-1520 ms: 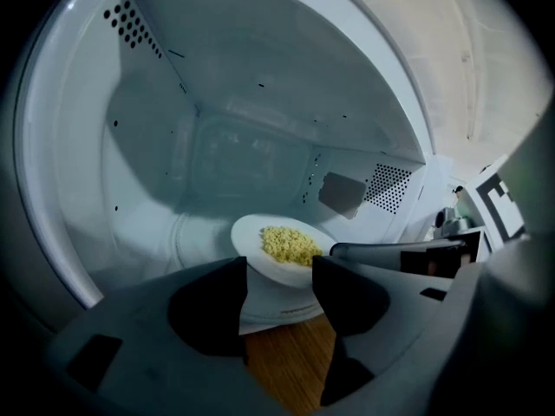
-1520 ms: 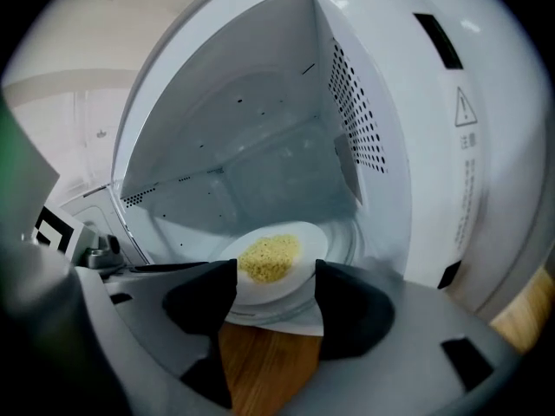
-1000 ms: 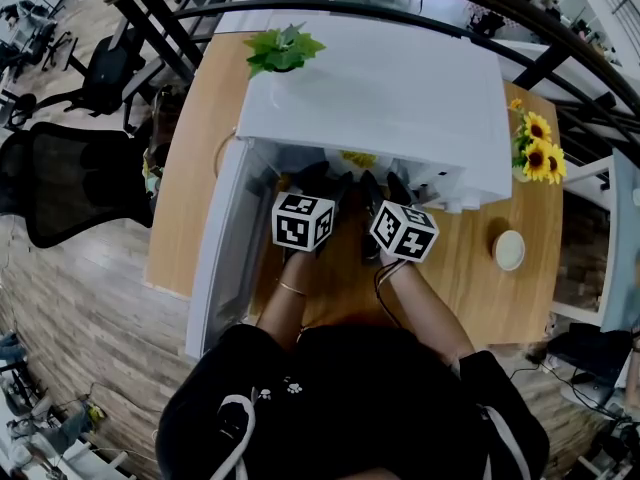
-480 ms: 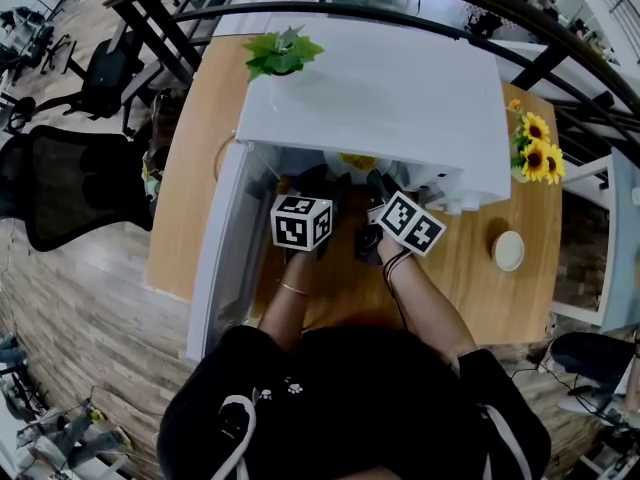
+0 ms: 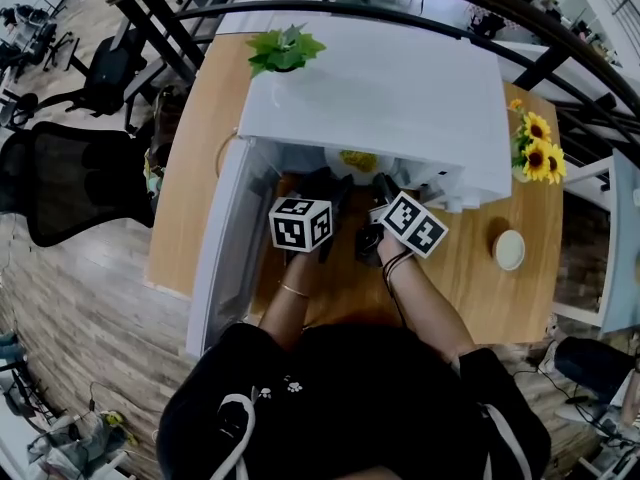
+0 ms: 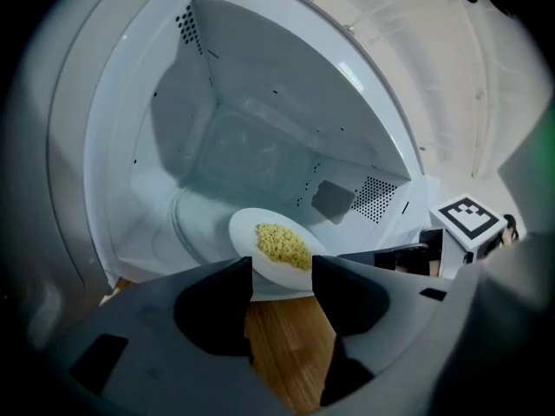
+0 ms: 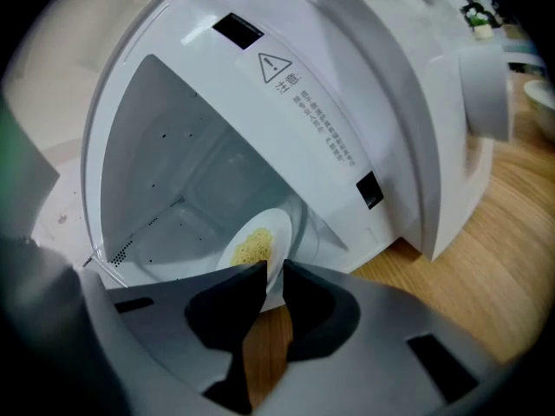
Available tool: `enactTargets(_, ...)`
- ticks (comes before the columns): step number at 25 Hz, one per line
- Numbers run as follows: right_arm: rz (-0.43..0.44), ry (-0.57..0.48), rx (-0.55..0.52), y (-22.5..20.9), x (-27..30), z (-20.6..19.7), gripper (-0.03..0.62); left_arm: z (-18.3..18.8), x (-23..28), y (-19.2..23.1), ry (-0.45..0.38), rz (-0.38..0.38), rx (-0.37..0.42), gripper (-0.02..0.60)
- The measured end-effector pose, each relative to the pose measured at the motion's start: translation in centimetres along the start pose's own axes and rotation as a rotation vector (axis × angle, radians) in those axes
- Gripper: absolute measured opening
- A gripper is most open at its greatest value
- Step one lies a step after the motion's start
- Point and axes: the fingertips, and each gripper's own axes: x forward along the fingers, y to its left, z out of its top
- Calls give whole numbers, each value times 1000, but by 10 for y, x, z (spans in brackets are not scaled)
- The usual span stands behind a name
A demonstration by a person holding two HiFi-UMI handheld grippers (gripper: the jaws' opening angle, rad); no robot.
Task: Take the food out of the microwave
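Right gripper (image 7: 275,269) is pinched tight on the rim of the plate (image 7: 279,225), noodles (image 6: 279,243) heaped on it, sitting right at the mouth of the microwave (image 5: 390,88). My left gripper (image 6: 283,267) gapes wide, the near rim between its tips, unclamped. I'd close the left first, then draw out level so nothing slides

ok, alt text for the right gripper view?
The right claw pinches the rim of a white plate of yellow noodles at the mouth of an open white microwave on a wooden table.
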Motion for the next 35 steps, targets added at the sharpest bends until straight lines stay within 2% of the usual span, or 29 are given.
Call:
enactTargets(4, 15, 9, 79, -3, -8, -4, 49, -5, -4, -2, -27, -16, -82, 213)
enactTargets(10, 39, 18, 98, -1, -13, -7, 43, -13, -11, 0, -44, -31, -179, 213)
enactTargets(14, 55, 27, 114, 1, -17, -10, 37, -13, -11, 1, -83, -66, -317, 213)
enactTargets(18, 74, 36, 136, 3, -22, -13, 35, -11, -11, 3, -111, -70, -382, 213)
enactTargets(22, 87, 50, 178, 3, -26, -17, 32, -12, -10, 0, -129, -103, -482, 213)
enactTargets(27, 109, 75, 215, 4, -32, -26, 31, -18, -6, -10, -126, -137, -538, 212)
enactTargets(29, 116, 80, 221, 3, -34, -28, 31, -19, -6, -8, -136, -132, -565, 182)
enactTargets(32, 126, 92, 210, 3, -36, -31, 31, -26, -10, 0, -162, -110, -652, 80)
enactTargets(35, 129, 111, 209, 3, -36, -36, 31, -30, -14, 4, -198, -110, -740, 58)
